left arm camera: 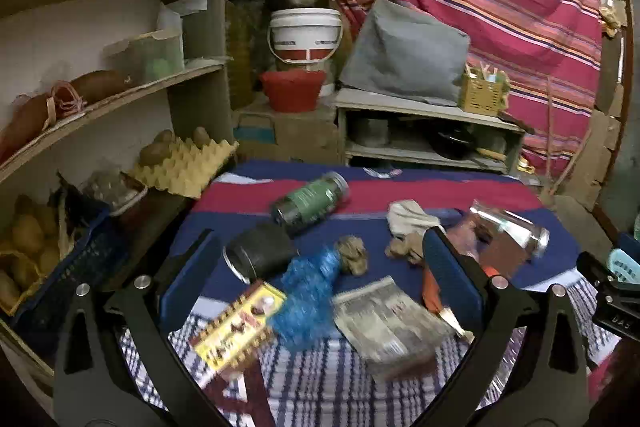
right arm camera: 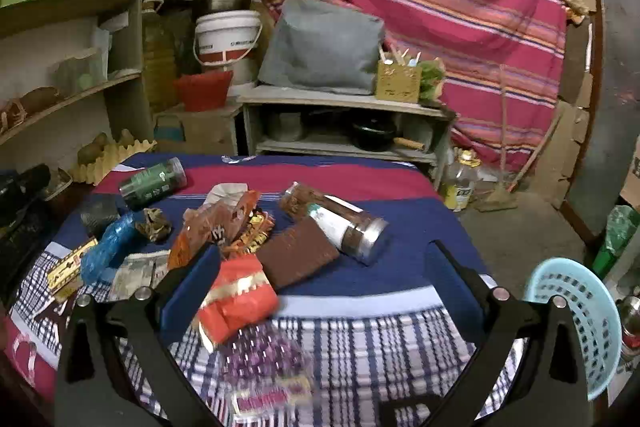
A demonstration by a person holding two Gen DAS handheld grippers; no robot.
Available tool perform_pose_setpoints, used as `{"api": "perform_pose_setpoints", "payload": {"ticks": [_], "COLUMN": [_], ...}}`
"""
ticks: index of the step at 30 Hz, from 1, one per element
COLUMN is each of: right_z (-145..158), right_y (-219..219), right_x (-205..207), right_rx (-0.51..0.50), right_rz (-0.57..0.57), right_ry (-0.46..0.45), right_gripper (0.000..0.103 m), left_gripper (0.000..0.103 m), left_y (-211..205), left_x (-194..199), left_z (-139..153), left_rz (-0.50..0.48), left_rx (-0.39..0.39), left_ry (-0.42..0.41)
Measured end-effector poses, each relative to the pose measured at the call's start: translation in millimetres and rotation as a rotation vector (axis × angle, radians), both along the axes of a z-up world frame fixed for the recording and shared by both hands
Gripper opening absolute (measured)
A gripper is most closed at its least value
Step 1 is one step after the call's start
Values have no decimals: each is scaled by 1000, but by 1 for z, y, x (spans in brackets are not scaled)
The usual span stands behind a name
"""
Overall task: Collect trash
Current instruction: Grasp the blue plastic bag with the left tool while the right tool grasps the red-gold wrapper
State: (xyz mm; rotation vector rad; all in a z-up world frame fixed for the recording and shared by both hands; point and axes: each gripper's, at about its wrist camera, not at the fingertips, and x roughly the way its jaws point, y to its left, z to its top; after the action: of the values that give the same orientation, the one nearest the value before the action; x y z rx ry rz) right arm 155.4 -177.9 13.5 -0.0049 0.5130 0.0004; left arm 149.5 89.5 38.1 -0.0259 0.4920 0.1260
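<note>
Litter lies scattered on a cloth-covered table (left arm camera: 400, 187). My left gripper (left arm camera: 320, 275) is open above a crumpled blue plastic bag (left arm camera: 308, 299), a yellow carton (left arm camera: 240, 331) and a folded newspaper (left arm camera: 388, 323). A black jar (left arm camera: 260, 251), a green-labelled jar (left arm camera: 310, 197) and brown paper wads (left arm camera: 354, 253) lie further back. My right gripper (right arm camera: 320, 279) is open over a red-and-gold wrapper (right arm camera: 236, 299), with a purple packet (right arm camera: 268, 359) below it. A brown flat packet (right arm camera: 298, 255), orange snack wrappers (right arm camera: 224, 223) and a clear steel-capped jar (right arm camera: 340, 223) lie beyond.
A light blue plastic basket (right arm camera: 576, 315) stands off the table's right edge. Shelves with an egg tray (left arm camera: 184, 167) and potatoes line the left. A white bucket (left arm camera: 306, 31), a red basin (left arm camera: 292, 89) and a low shelf unit (right arm camera: 344, 123) stand behind the table.
</note>
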Motion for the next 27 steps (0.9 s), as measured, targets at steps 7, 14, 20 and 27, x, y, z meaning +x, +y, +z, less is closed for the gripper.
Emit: {"api": "perform_pose_setpoints", "payload": {"ticks": [7,14,20,27], "right_z": [-34,-54,-56,-61], "right_y": [1,-7,8,16], "right_x": [17,29,30,28], "right_rx": [-39,-5,-79,-68], "right_rz": [23,24,43,66], "right_ry": [49,111,92,120], "right_gripper": [99,99,99,99], "left_gripper": [97,94,77,28], "left_y": [6,9,14,23], "left_x": [41,72,90,93], "left_z": [-56,-93,-117,-122], "left_rz": [21,24,26,18], "left_rx": [21,139,147,126], "left_ry": [130,218,315,353]}}
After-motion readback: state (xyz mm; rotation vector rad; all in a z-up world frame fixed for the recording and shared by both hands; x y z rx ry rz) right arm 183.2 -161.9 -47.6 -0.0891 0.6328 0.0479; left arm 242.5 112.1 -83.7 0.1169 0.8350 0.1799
